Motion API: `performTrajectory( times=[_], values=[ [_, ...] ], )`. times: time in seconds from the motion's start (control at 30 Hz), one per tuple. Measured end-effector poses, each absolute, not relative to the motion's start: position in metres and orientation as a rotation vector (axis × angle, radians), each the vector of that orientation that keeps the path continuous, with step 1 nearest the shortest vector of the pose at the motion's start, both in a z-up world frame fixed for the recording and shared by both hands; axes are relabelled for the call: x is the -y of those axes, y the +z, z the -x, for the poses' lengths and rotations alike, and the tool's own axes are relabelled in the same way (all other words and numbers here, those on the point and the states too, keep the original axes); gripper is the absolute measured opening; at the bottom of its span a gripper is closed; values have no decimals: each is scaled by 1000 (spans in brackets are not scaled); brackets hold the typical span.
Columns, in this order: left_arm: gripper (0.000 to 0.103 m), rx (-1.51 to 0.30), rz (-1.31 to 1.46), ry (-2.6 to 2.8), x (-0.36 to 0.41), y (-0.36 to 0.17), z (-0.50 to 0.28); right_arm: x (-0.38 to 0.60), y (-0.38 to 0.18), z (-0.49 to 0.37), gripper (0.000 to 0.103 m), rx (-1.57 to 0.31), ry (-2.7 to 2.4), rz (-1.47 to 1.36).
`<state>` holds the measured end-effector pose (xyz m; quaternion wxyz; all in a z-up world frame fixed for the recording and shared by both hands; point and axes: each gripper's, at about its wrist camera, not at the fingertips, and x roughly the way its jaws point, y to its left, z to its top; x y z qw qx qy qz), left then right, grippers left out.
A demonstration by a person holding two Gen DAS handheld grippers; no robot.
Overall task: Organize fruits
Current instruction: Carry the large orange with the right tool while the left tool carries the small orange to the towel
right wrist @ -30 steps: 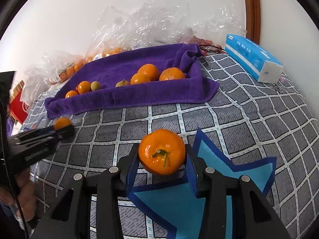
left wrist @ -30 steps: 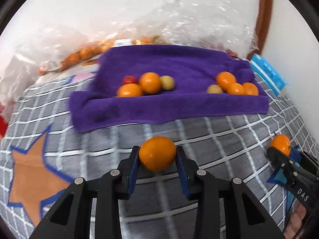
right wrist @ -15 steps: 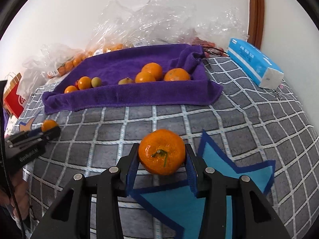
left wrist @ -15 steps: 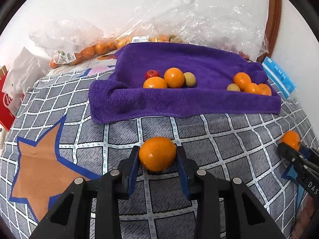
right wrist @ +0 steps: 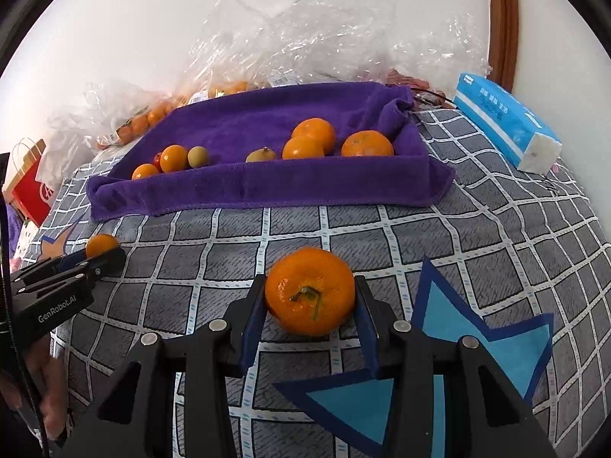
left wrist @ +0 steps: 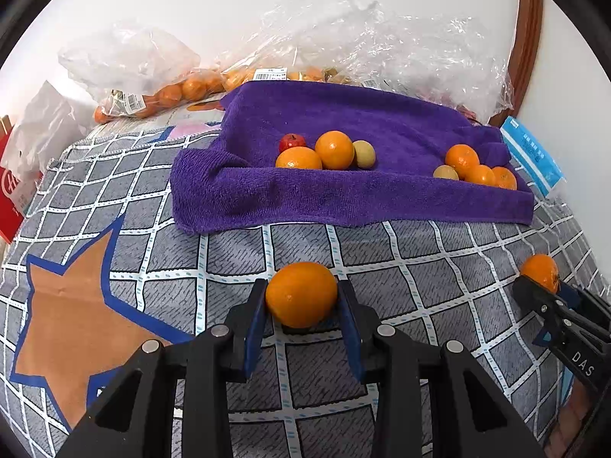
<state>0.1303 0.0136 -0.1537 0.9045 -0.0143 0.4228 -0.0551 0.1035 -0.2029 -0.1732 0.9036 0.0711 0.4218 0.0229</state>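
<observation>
Grey checked cloth (left wrist: 439,267) with star patches, spread over a soft surface against a white wall. Left tongs (left wrist: 301,305) clamped on a smooth orange (left wrist: 301,294), pads pressed to both flanks, low over the cloth. Right tongs (right wrist: 309,305) likewise clamped on a mandarin (right wrist: 310,292), green stalk facing the camera. Beyond: purple towel (left wrist: 343,198) with folded-up edges, carrying two clusters of fruit, oranges with small yellowish and one red piece. Further back: crinkled clear plastic bags (left wrist: 382,42), contents partly veiled. Blue tissue pack (right wrist: 504,122) at right; red paper bag (right wrist: 30,187) cut off at left.
</observation>
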Motion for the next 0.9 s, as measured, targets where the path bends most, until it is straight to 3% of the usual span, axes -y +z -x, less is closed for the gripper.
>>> performTrajectory(
  times=[0.9],
  values=[
    [34,-860,87,-105,-19,-130,-110,214,-162,-95,43,-860,27,-237]
  ],
)
